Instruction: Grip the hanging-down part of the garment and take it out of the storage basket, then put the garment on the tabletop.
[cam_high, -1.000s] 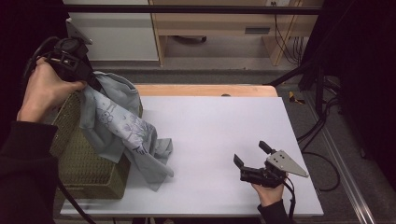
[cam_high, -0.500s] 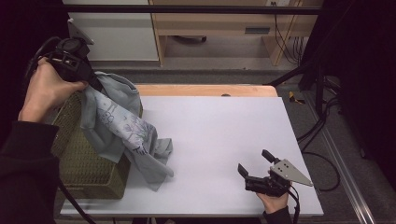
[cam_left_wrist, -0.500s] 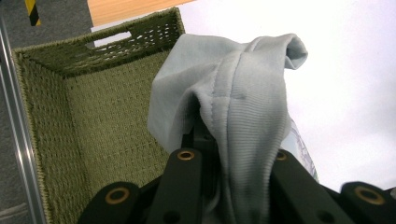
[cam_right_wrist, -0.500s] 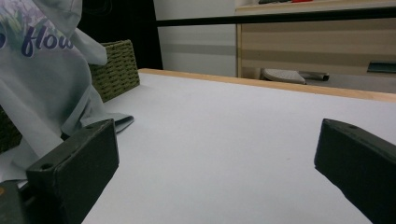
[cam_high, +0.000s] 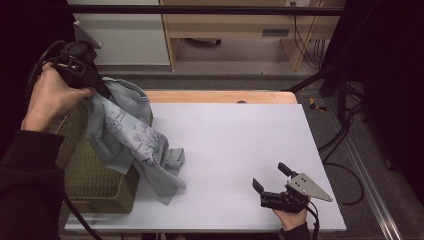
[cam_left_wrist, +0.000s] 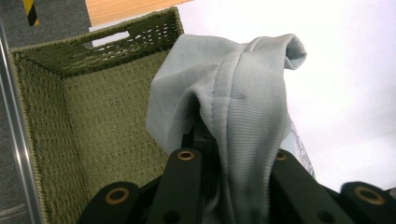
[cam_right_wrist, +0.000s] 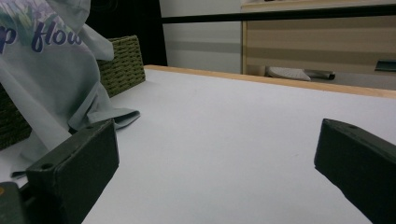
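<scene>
While my left tool (cam_high: 102, 90) clamps the shirt (cam_high: 131, 142) above the basket (cam_high: 92, 182), I lift higher so its hem clears the rim. My right tool (cam_high: 274, 181) waits, jaws apart.

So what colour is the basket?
Olive green, woven basket; it shows best in the left gripper view.

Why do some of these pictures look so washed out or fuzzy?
In the left gripper view the white table is overexposed beside the shirt; in the right gripper view the near jaws are blurred; the high view is dim, with dark edges around the basket.
</scene>
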